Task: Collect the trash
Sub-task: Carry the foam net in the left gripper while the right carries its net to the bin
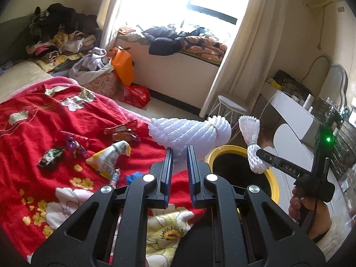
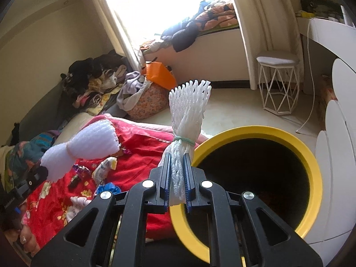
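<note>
From the left wrist camera, the left gripper [image 1: 179, 153] is pointing across a bed covered by a red floral blanket [image 1: 44, 120], its two blue-padded fingers [image 1: 167, 169] standing narrowly apart with the lower end of a large white foam fruit net [image 1: 187, 133] sitting between them; whether the pads are actually pressing the foam cannot be told from here. Several pieces of trash are lying on the blanket toward its right edge: a yellow-and-white snack bag [image 1: 110, 158], a dark candy wrapper [image 1: 51, 156], a purple wrapper [image 1: 75, 145] and red wrappers [image 1: 121, 130]. Just beyond the blanket's right edge a yellow-rimmed bin [image 1: 274, 184] is standing on the floor, and above it the right gripper [image 1: 259, 152] is holding a smaller white foam net [image 1: 251, 138] tied at its waist with a green band. From the right wrist camera, the right gripper [image 2: 178, 173] is clamping the lower half of that smaller net [image 2: 189, 109] tightly between its pads, the net standing upright with its flared top open above the green band [image 2: 184, 139]. The bin [image 2: 316, 178] is gaping directly behind and to the right, its dark interior visible. At the left, the large net [image 2: 82, 142] is hanging at the left gripper [image 2: 43, 170] over the blanket [image 2: 138, 155], with the wrappers scattered beneath.
</note>
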### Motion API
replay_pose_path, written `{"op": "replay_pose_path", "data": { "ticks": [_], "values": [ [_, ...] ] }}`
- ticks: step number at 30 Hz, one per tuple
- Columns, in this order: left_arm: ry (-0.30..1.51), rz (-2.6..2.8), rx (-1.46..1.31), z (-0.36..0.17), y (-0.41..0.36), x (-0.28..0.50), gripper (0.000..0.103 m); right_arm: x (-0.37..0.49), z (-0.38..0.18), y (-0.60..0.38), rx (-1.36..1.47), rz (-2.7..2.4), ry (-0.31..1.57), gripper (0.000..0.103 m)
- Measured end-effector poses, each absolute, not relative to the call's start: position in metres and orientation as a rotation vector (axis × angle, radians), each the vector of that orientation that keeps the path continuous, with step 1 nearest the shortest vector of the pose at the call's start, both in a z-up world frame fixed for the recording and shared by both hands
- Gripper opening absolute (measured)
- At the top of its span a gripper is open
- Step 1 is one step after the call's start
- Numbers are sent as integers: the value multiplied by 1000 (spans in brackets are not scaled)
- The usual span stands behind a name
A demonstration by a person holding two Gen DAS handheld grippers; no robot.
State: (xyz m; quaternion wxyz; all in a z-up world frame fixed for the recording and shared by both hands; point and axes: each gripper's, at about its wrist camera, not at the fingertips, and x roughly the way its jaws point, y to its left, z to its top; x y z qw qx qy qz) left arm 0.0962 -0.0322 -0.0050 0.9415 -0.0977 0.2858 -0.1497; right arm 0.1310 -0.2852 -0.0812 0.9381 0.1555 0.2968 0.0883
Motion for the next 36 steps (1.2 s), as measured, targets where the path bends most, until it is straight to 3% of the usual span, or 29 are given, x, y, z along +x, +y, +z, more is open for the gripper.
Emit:
{"op": "replay_pose_path", "data": {
  "ticks": [36],
  "values": [
    [776,-405,39,-71,-160,130,9,129,-121,-372,399,44,698,11]
  ]
}}
